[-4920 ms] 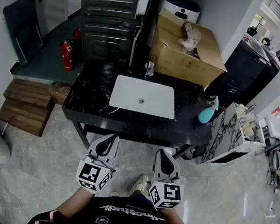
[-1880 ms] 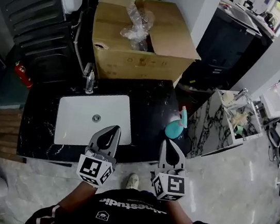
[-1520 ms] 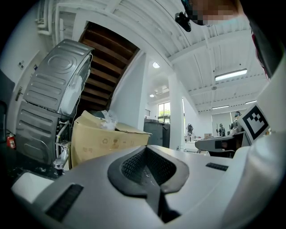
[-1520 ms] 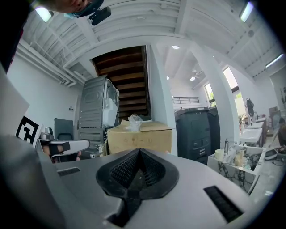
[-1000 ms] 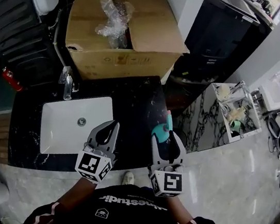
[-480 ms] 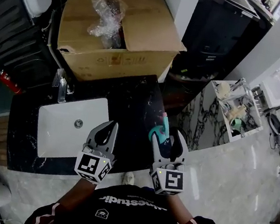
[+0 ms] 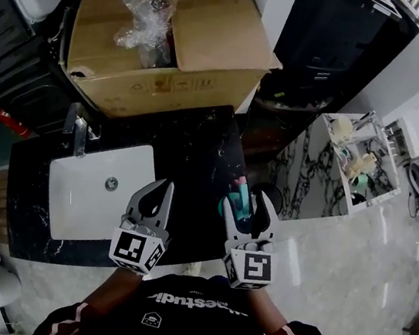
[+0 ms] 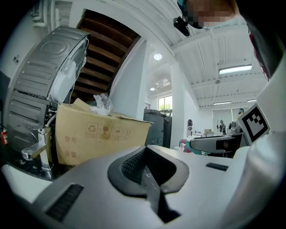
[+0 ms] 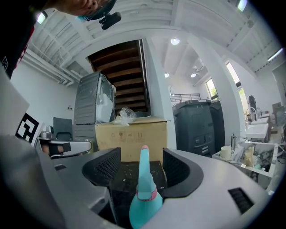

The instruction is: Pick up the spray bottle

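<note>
Head view: box [image 7: 214, 35] holds plastic wrap [image 7: 144, 6]; right gripper [image 7: 247, 204] spread around spray bottle [image 7: 241, 196], left gripper [image 7: 162, 188] closed

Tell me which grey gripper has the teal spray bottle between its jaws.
The right gripper: the teal spray bottle stands between its open jaws. The left gripper is shut and empty.

counter [image 7: 196, 149]: glossy black stone | box [image 7: 222, 28]: matt cardboard | spray bottle [image 7: 240, 199]: smooth plastic
</note>
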Demonstrator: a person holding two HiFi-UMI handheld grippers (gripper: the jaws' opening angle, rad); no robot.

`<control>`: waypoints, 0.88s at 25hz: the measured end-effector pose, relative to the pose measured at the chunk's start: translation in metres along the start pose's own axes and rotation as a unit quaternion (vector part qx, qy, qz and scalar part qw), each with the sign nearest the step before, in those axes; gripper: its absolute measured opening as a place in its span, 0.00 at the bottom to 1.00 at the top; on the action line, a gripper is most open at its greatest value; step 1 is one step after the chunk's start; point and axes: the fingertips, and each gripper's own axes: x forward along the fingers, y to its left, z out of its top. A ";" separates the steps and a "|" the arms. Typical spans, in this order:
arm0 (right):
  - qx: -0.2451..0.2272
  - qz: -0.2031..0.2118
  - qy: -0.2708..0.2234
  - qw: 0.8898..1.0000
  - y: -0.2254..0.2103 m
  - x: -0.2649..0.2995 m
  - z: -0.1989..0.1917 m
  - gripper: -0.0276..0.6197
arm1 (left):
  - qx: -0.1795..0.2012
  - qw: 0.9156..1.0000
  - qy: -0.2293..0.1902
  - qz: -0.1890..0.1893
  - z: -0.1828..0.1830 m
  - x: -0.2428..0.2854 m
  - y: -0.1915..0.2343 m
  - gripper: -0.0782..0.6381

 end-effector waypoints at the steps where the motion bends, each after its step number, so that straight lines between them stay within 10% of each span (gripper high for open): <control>1: 0.000 0.002 0.002 1.000 -0.001 0.004 -0.003 0.48 | 0.000 1.000 0.002 0.003 -0.003 0.002 0.002 0.13; 15: -0.010 0.013 0.012 1.000 -0.010 0.021 -0.018 0.48 | 0.012 1.000 0.014 0.015 -0.019 0.017 0.005 0.13; 22: -0.023 0.006 0.006 1.000 -0.011 0.022 -0.013 0.31 | 0.013 1.000 0.012 0.019 -0.014 0.017 0.006 0.13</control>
